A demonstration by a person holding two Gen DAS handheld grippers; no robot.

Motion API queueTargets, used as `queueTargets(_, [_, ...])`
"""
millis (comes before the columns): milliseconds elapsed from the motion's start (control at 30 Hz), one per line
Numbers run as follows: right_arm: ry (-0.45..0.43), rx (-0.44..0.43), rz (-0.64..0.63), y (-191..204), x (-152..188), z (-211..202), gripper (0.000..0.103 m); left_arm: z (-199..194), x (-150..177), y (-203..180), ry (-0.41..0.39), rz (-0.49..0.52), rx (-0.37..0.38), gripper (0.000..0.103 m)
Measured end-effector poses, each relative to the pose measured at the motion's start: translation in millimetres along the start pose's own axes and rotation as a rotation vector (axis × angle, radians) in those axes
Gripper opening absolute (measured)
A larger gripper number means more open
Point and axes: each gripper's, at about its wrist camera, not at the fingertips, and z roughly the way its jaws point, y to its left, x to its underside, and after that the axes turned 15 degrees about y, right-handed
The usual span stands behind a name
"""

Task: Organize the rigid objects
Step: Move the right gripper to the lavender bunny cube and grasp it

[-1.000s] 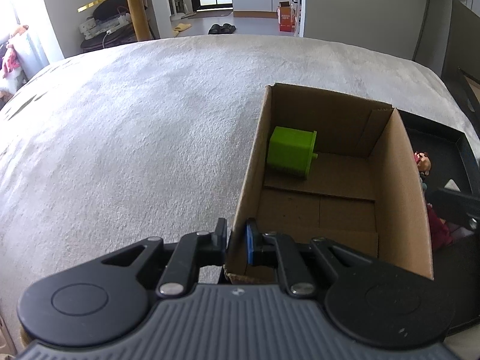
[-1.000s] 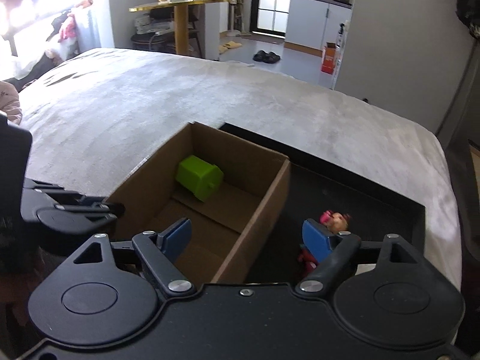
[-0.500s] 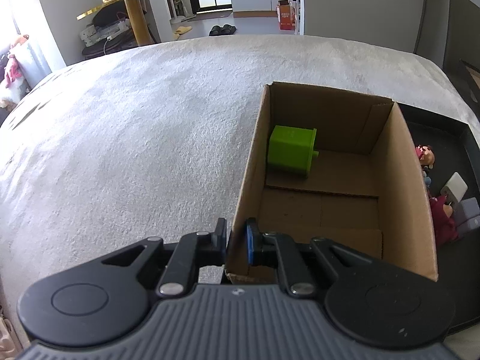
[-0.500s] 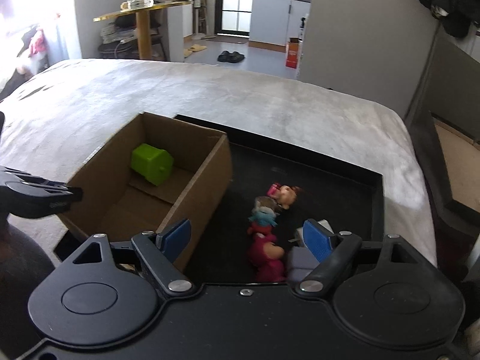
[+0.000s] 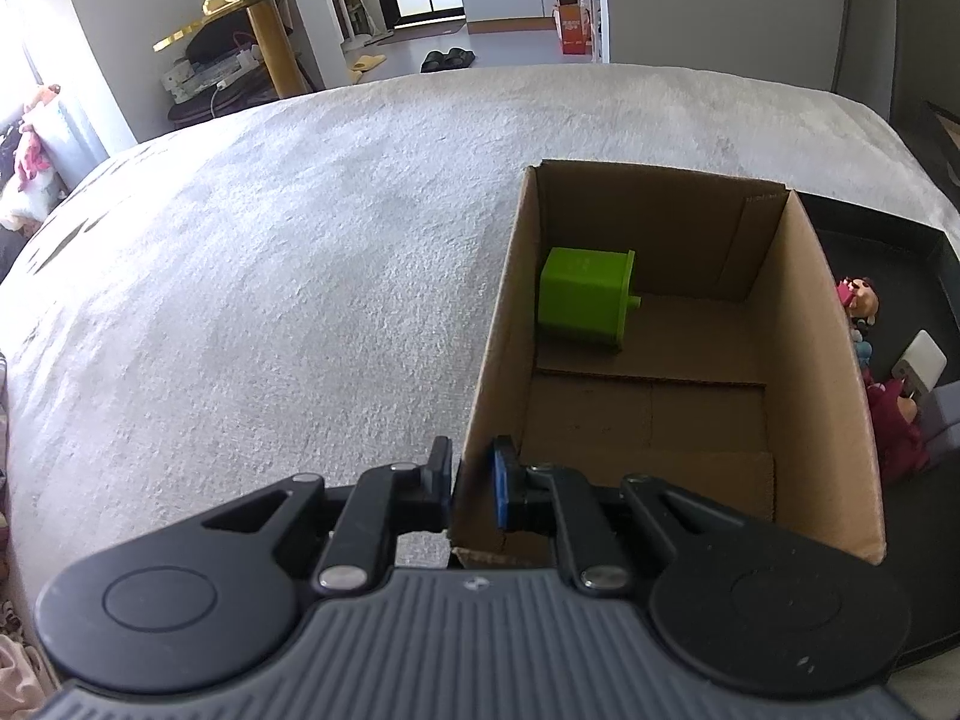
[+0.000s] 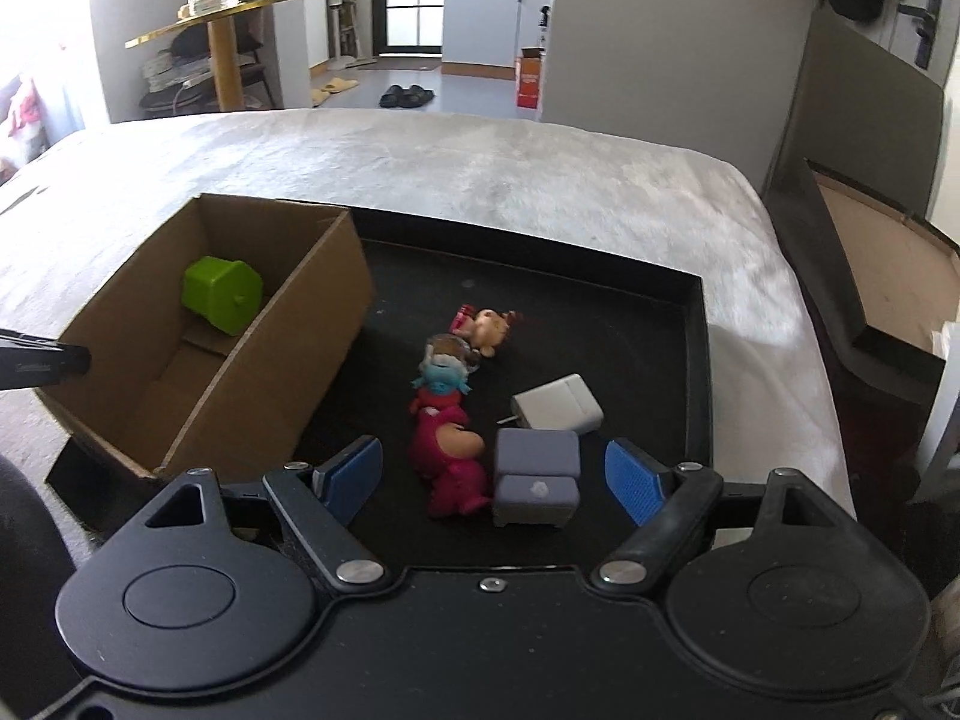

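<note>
An open cardboard box holds a green block at its far end. My left gripper is shut on the box's near left wall. Beside the box lies a black tray with a grey block, a white charger, a magenta figure and small dolls. My right gripper is open above the tray, with the grey block and magenta figure between its fingers.
Box and tray rest on a pale grey plush surface. A dark panel and an open carton stand off its right edge. A gold table with bottles is in the background.
My right gripper has swung right from over the box to over the tray's toys. My left gripper has kept its hold on the box wall.
</note>
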Motion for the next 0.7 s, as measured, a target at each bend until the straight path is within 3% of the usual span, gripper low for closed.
queueTargets(367, [0.028,0.028,0.029,-12,-1,27,0.073,0,0,-4,-0.007,0.013,-0.034,0.013])
queueTargets(700, [0.051,0.044,0.035,-13,-6,45,0.072,1,-1,-9,0.006,0.015,-0.080,0.015])
